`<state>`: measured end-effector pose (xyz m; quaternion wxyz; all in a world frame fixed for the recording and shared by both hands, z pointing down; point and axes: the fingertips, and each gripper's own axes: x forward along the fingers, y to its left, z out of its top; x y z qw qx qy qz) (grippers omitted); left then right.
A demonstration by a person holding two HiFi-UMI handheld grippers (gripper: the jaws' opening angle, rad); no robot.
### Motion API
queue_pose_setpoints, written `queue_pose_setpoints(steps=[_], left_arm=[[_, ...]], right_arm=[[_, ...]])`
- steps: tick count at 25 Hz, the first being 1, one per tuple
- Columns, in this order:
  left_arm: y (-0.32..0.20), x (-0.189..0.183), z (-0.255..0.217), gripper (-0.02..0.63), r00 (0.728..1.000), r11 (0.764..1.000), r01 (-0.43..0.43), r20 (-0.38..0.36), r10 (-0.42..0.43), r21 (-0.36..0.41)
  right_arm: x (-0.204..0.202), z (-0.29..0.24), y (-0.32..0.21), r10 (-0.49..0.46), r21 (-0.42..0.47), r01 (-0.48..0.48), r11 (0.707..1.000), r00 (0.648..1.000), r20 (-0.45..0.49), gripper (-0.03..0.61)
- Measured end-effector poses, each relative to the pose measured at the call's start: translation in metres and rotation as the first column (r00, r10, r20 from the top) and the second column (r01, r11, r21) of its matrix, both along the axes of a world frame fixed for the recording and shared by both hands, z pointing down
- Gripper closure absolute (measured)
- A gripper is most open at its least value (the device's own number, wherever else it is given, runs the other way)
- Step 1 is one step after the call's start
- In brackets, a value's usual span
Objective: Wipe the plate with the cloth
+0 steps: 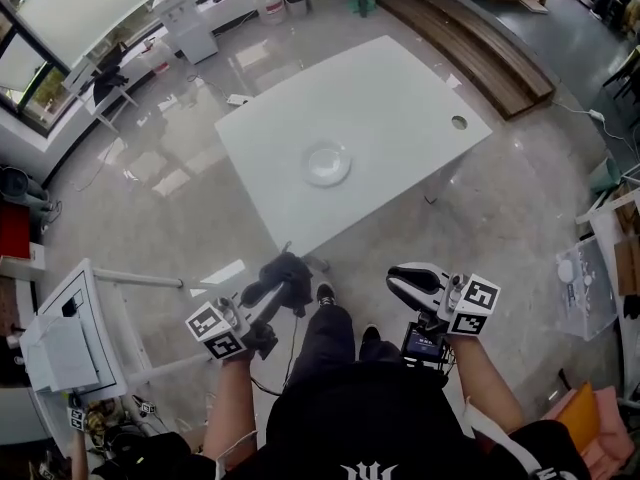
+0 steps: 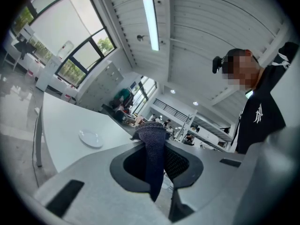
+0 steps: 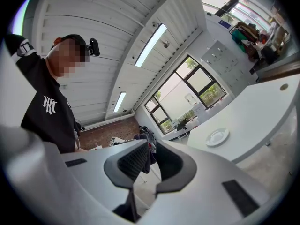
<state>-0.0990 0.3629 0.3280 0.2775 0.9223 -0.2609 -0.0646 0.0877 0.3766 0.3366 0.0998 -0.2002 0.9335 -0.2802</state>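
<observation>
Plate [image 1: 327, 162], the only one, sits mid-way across the white table [image 1: 400, 98], well ahead of both grippers. The single dark cloth [image 1: 285, 274] hangs pinched in the left gripper [image 1: 268, 303] (the right gripper [image 1: 398, 280] is narrowly parted, empty).

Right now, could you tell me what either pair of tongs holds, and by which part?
Left tongs pinch the dark knitted cloth at a bunched fold; right tongs hold nothing.
</observation>
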Motion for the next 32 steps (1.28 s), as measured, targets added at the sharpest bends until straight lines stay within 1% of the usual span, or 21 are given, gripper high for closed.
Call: queue_pose_setpoints(steps=[4,8,11,14,16,18,20,23,25,27,29,32], left_arm=[[-0.047,-0.013,0.015,0.563,1.000,1.000,-0.010,0.024,0.011,-0.027],[-0.099,-0.034,0.023,0.563,0.999,0.998,-0.032,0.003,0.033,-0.057],[-0.135,-0.054,0.028,0.563,0.999,0.996,-0.048,-0.017,0.047,-0.073],[-0.165,-0.066,0.033,0.563,0.997,0.993,-0.081,-0.020,0.079,-0.088],[-0.181,-0.067,0.039,0.563,0.994,0.989,-0.110,-0.016,0.109,-0.099],[-0.195,-0.066,0.048,0.563,0.990,0.984,-0.138,-0.006,0.138,-0.112],[-0.207,-0.063,0.057,0.563,0.987,0.980,-0.157,0.007,0.159,-0.126],[-0.225,-0.053,0.063,0.563,0.986,0.976,-0.161,0.013,0.164,-0.147],[-0.238,-0.041,0.066,0.563,0.985,0.974,-0.163,0.021,0.168,-0.156],[-0.251,-0.026,0.073,0.563,0.982,0.971,-0.172,0.048,0.182,-0.166],[-0.268,-0.014,0.081,0.563,0.979,0.969,-0.172,0.076,0.188,-0.180],[-0.293,0.006,0.095,0.563,0.975,0.964,-0.165,0.112,0.191,-0.209]], right_arm=[[-0.018,0.003,-0.038,0.000,-0.017,0.000,1.000,1.000,-0.016,0.529],[-0.040,-0.006,-0.086,-0.002,-0.038,0.003,0.999,0.999,0.033,0.514],[-0.060,-0.007,-0.123,0.014,-0.052,-0.013,0.999,1.000,0.003,0.500],[-0.078,-0.005,-0.155,0.028,-0.088,-0.031,0.996,0.999,-0.027,0.491],[-0.083,-0.004,-0.175,0.045,-0.133,-0.047,0.990,0.999,-0.011,0.477],[-0.084,-0.002,-0.192,0.066,-0.169,-0.065,0.984,0.998,-0.003,0.468],[-0.085,0.004,-0.209,0.079,-0.177,-0.084,0.981,0.996,-0.035,0.469],[-0.083,0.016,-0.234,0.078,-0.188,-0.093,0.978,0.993,-0.087,0.483],[-0.078,0.027,-0.251,0.060,-0.218,-0.082,0.973,0.993,-0.106,0.495],[-0.071,0.045,-0.269,0.039,-0.254,-0.073,0.964,0.990,-0.137,0.503],[-0.065,0.068,-0.288,0.015,-0.297,-0.066,0.952,0.985,-0.172,0.511],[-0.059,0.098,-0.317,-0.039,-0.355,-0.031,0.934,0.981,-0.190,0.511]])
